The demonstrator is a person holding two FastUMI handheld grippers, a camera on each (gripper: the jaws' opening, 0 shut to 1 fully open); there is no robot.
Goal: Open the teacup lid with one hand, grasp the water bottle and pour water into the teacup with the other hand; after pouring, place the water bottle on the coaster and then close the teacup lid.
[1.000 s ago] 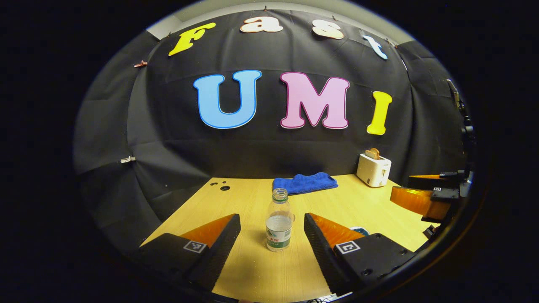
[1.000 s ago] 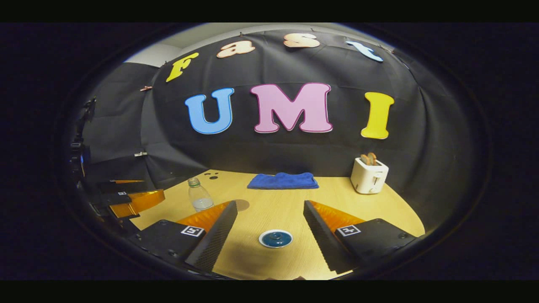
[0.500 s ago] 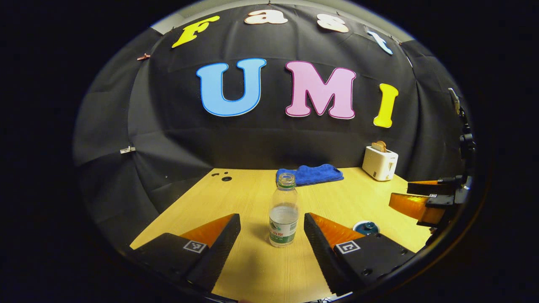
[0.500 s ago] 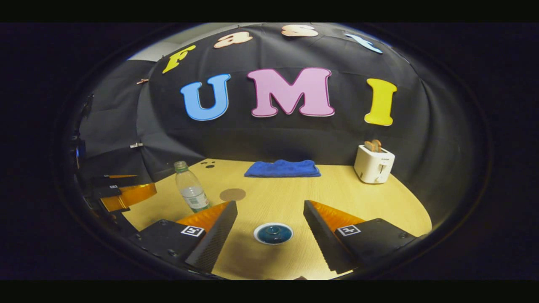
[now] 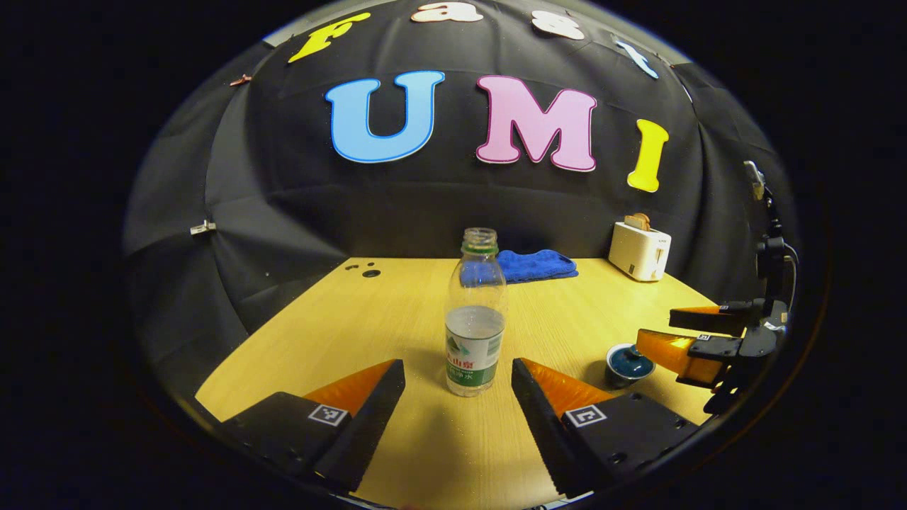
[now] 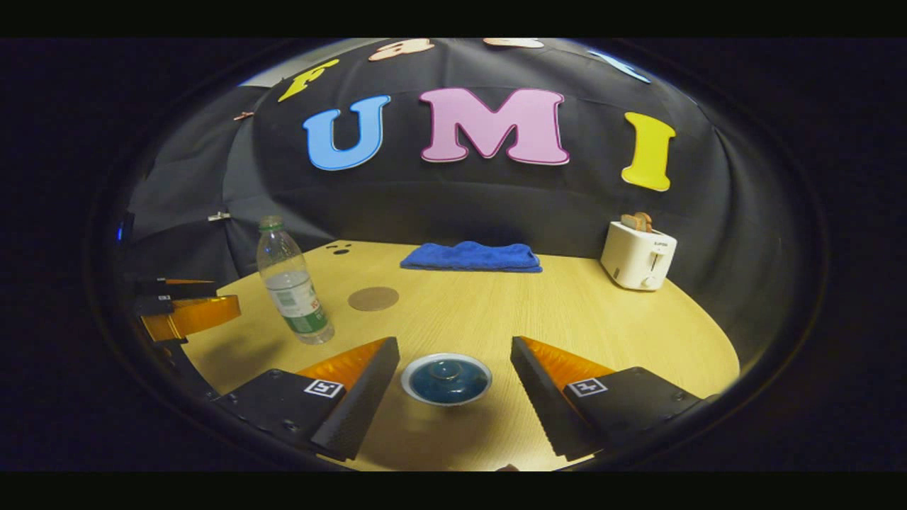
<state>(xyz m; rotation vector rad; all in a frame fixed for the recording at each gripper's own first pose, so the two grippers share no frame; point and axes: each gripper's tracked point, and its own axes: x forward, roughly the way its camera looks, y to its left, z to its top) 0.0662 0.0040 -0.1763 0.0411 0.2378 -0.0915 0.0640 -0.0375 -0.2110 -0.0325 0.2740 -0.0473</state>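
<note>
Pale wood forms the table [image 6: 496, 312] on which every task object is set. In the left gripper view, the left gripper [image 5: 457, 386] is seen with its fingers spread wide and nothing held; the water bottle [image 5: 475, 319], uncapped, upright and partly filled, stands between and just beyond the fingertips, untouched. In the right gripper view, the right gripper [image 6: 453, 372] is likewise spread wide and empty, and the teacup [image 6: 446, 379], with its lid [image 6: 446, 373] in place, sits between the fingers without contact. The coaster [image 6: 373, 298] is shown as a flat brown disc farther back, just right of the bottle in that view. A blue cloth [image 6: 471, 256] lies at the far edge and a toaster [image 6: 638, 253] at the far right; neither belongs to the task.

The step in hand is judged to be the approach to both first grasps: no lid has been lifted and no bottle taken. The next move is judged to require the right gripper to be lowered and closed on the lid's knob, and the left to be advanced until the bottle's body lies squarely between its fingers, before closing.
</note>
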